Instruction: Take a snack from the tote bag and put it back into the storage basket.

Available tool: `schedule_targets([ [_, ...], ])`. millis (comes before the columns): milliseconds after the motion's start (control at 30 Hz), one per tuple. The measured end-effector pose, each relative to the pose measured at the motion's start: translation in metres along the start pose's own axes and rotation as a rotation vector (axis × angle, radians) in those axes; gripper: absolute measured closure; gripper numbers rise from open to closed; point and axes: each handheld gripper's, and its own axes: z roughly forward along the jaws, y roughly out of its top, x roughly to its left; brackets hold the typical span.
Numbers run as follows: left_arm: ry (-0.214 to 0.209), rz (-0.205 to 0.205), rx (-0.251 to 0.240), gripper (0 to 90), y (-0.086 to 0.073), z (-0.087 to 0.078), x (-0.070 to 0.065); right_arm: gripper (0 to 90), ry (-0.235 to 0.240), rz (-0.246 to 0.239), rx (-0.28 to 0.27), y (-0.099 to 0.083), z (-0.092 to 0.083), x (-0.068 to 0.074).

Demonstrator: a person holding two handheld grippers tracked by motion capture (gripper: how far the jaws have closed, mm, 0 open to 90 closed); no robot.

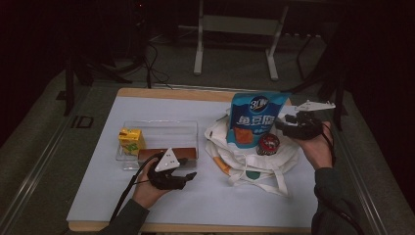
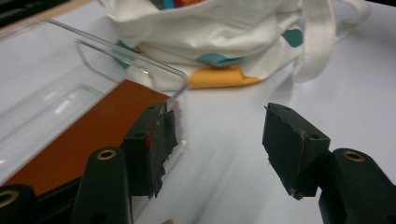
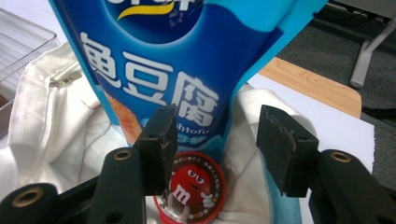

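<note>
A white tote bag lies right of centre on the table. A blue snack pouch stands upright in its mouth, and a round red candy tin rests beside it. My right gripper hovers just right of the pouch, open. In the right gripper view its jaws frame the pouch and the tin without touching them. My left gripper is open, low by the near right corner of a clear tray. In the left gripper view, the gripper holds nothing.
The clear tray holds a yellow drink carton and a flat orange-brown bar. The tote bag has loose handles trailing toward the table's front. A white mat covers the wooden table. Stand legs rise beyond the far edge.
</note>
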Motion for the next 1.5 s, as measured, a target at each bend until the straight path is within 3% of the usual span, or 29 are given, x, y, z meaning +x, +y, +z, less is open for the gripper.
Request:
schedule_targets([
  [133,-0.012,0.021,-0.001,40.9,-0.002,0.005,-0.004,45.8,0.000,0.009,-0.003,0.003,0.000,-0.003],
  [467,-0.064,0.027,-0.003,40.8,-0.014,0.022,-0.008,42.0,0.012,0.028,-0.008,0.015,0.002,-0.014],
  [700,-0.069,0.021,0.010,40.9,-0.020,0.030,-0.007,38.8,0.027,0.031,-0.017,0.028,0.007,-0.017],
  [967,-0.072,0.019,0.024,41.0,-0.025,0.037,-0.006,35.9,0.038,0.069,-0.019,0.036,0.017,-0.024],
  [1267,-0.068,0.036,0.042,41.0,-0.027,0.042,-0.008,40.1,0.105,0.118,-0.038,0.037,0.027,-0.032],
  [1500,-0.075,0.026,0.041,40.8,-0.027,0.043,-0.007,42.2,0.140,0.096,-0.038,0.041,0.039,-0.030],
])
